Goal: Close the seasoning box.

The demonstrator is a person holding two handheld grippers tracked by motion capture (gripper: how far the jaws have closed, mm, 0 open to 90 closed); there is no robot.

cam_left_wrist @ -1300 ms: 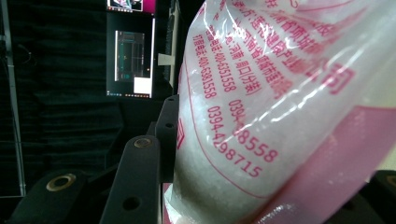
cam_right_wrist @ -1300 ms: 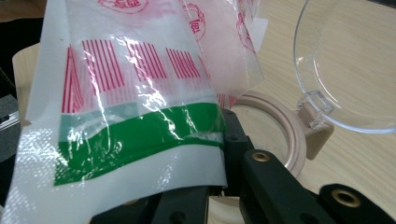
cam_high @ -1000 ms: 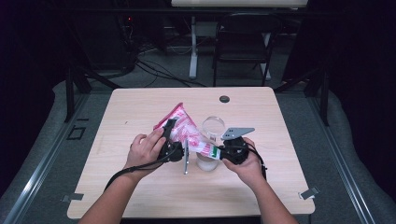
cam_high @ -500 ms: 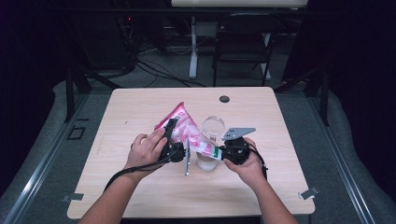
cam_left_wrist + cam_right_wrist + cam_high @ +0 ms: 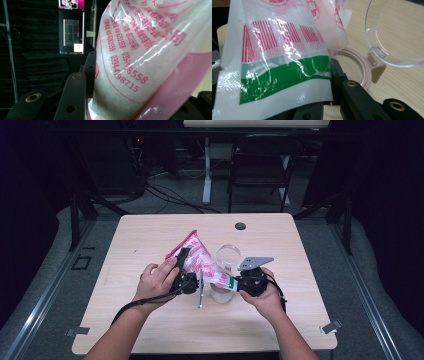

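High view: pink-and-white bag point(image 5: 200, 262) held above the middle of the table point(image 5: 150, 330), nearer its front edge, between left gripper point(image 5: 186, 270) and right gripper point(image 5: 239, 284); clear-lidded jar point(image 5: 223, 280) beneath the bag's lower end.

Left gripper view: jaws clamped on the bag's point(image 5: 150, 57) full body.

Right gripper view: jaws pinched together on the bag's point(image 5: 279, 65) green-banded edge; jar's point(image 5: 362, 67) beige rim and open clear lid point(image 5: 397, 32) just beside.

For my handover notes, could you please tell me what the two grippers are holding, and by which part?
Both hold one pink and white plastic bag: the left gripper clamps its filled body, the right gripper pinches its flat sealed end with the green band, above the open jar.
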